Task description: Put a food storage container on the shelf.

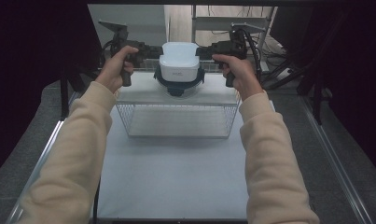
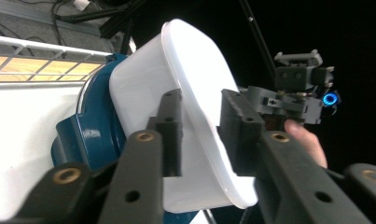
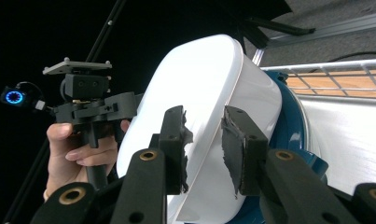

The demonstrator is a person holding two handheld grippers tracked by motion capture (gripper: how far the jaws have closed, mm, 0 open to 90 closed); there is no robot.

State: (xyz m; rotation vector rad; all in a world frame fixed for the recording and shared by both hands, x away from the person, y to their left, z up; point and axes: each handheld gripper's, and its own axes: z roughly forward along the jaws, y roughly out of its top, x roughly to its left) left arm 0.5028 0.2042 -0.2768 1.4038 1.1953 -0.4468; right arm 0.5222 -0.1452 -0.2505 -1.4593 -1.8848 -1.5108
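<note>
White table [image 1: 176, 177] before a dark backdrop. A white container [image 1: 178, 63], seated on a blue lid [image 1: 178, 84], rests atop the wire basket [image 1: 176, 119] near the far edge; the left gripper [image 1: 150, 51] and right gripper [image 1: 204, 50] straddle its rim, pads apart.

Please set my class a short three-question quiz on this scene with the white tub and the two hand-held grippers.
1. True or false: the white tub lies inside the wire basket.
2. What colour is the lid beneath the tub? A red, B dark blue, C yellow.
3. Fill in: the left gripper and the right gripper stand at opposite ____ of the tub.
Key: 1 false, it sits on top; 2 B; 3 sides.
</note>
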